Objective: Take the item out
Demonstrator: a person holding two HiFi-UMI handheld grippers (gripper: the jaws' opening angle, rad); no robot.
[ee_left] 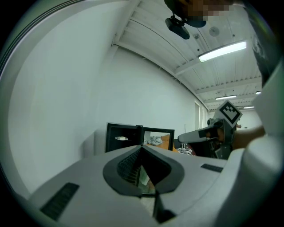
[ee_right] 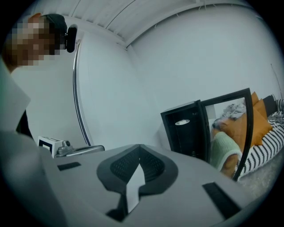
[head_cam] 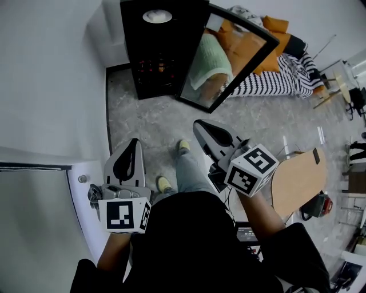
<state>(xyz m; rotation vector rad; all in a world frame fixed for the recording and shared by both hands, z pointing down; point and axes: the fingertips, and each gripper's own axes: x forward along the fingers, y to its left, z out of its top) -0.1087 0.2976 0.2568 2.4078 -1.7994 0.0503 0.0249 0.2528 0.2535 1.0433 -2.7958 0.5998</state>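
A black cabinet (head_cam: 154,51) stands on the floor ahead with its glass door (head_cam: 229,60) swung open to the right. A white dish (head_cam: 157,16) lies on its top shelf, also visible as the dish (ee_left: 122,138) and the dish (ee_right: 182,122) in the gripper views. My left gripper (head_cam: 135,142) is held low at the left, well short of the cabinet, with its jaws together and nothing in them. My right gripper (head_cam: 198,123) points at the cabinet from the right, jaws together and empty. Both grippers stay far from the dish.
The door glass mirrors a sofa with orange cushions (head_cam: 274,34) and a striped cover (head_cam: 269,80) at the back right. A round wooden table (head_cam: 298,180) stands at my right. A white wall (head_cam: 51,86) runs along the left. The person's feet (head_cam: 183,146) stand on the speckled floor.
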